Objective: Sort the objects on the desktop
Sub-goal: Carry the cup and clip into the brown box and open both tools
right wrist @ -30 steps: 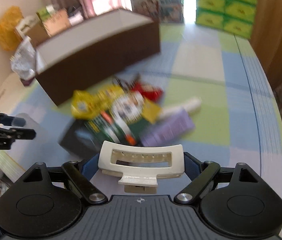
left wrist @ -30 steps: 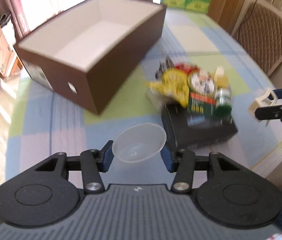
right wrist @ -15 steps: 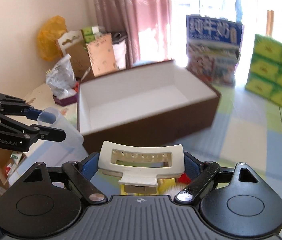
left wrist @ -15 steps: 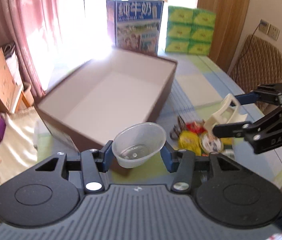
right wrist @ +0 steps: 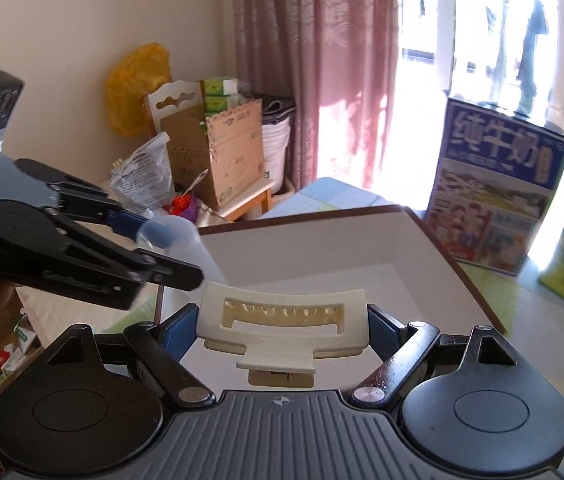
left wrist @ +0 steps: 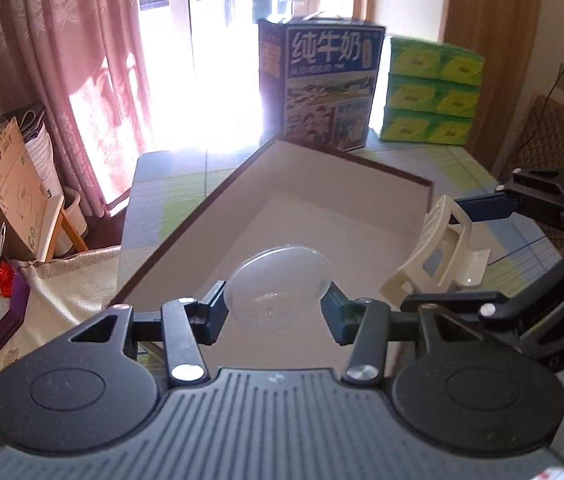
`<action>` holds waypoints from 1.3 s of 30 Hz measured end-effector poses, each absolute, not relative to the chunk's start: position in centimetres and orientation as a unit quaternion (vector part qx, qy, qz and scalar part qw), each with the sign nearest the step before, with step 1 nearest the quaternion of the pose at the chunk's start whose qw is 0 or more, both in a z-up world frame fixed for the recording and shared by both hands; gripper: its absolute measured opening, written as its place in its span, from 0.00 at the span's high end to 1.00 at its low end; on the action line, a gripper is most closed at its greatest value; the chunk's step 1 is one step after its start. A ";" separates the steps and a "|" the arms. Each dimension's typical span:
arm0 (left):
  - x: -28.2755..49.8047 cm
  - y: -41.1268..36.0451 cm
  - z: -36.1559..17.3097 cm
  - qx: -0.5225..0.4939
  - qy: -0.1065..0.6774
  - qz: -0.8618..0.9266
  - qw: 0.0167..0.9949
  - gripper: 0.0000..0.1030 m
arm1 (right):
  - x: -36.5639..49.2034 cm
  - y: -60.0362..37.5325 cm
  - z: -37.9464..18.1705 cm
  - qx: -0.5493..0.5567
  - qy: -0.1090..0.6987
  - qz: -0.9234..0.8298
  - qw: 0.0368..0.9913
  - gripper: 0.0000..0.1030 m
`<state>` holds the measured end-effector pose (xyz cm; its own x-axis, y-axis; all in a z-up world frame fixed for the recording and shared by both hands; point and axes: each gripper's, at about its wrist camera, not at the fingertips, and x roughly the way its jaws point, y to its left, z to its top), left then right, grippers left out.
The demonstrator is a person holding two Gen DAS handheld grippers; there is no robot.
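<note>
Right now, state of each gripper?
Left gripper: closed on the clear plastic bowl.
Right gripper: closed on the cream plastic hair claw clip.

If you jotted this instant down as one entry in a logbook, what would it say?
left gripper: shut on clear bowl | right gripper: shut on cream hair clip | both above open brown box | nothing released yet

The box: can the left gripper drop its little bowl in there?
Probably yes. The left gripper holds the bowl right over the open box; nothing covers it, and the right gripper with its clip stays aside.
</note>
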<state>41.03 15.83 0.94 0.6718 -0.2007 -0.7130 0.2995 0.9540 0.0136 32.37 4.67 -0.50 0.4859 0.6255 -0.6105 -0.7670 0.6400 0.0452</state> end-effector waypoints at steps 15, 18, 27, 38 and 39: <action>48.3 18.5 -6.0 0.104 0.485 -0.132 0.858 0.56 | 37.7 11.3 -9.6 -0.166 0.420 0.411 0.792 0.18; 48.7 18.3 -7.1 0.120 0.500 -0.143 0.846 0.56 | 38.2 12.0 -10.9 -0.181 0.447 0.405 0.776 0.18; 49.7 16.9 -10.0 0.186 0.534 -0.169 0.807 0.56 | 39.7 12.6 -13.0 -0.206 0.496 0.385 0.750 0.18; 49.9 15.7 -12.5 0.220 0.557 -0.182 0.780 0.49 | 41.7 11.8 -14.7 -0.211 0.531 0.370 0.732 0.17; 49.9 15.7 -12.5 0.220 0.555 -0.180 0.782 0.46 | 41.7 11.6 -14.7 -0.212 0.530 0.369 0.733 0.15</action>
